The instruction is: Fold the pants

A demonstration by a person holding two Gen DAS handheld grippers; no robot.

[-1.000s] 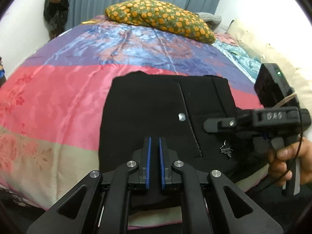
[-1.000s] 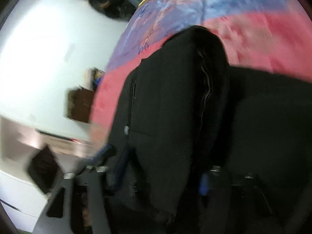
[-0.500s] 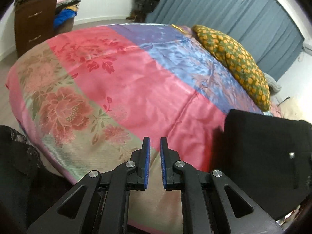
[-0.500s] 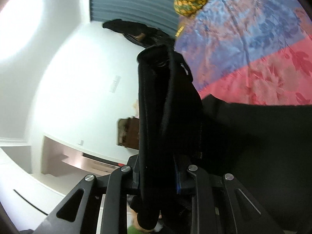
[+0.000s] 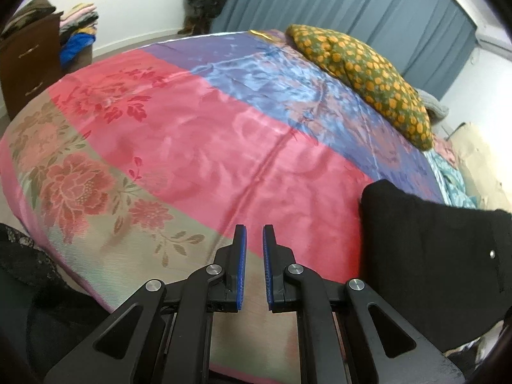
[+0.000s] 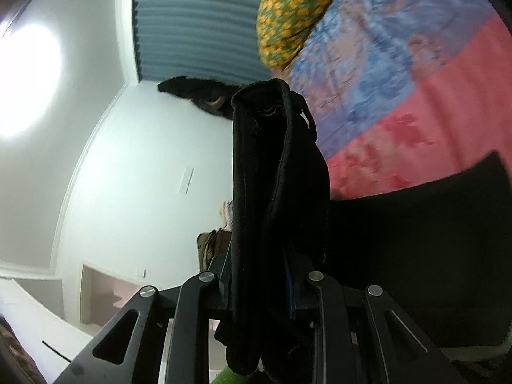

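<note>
The black pants lie folded on the bed's near right part, with a metal button showing. My left gripper hovers over the pink and beige bedspread to the left of the pants, its blue pads nearly together with nothing between them. In the right wrist view my right gripper is shut on a thick folded bundle of the pants, which stands up between its fingers and hides the fingertips. The rest of the pants spreads out dark to the right, resting on the bed.
The bed carries a satin bedspread in pink, blue and beige bands. An orange-dotted green pillow lies at its far side before a grey-blue curtain. A brown dresser with stacked clothes stands left. Dark clothing hangs on the wall.
My left gripper swung left, off the pants and over bare bedspread. My right gripper closed on a fold of the pants, rolled and rose with it.
</note>
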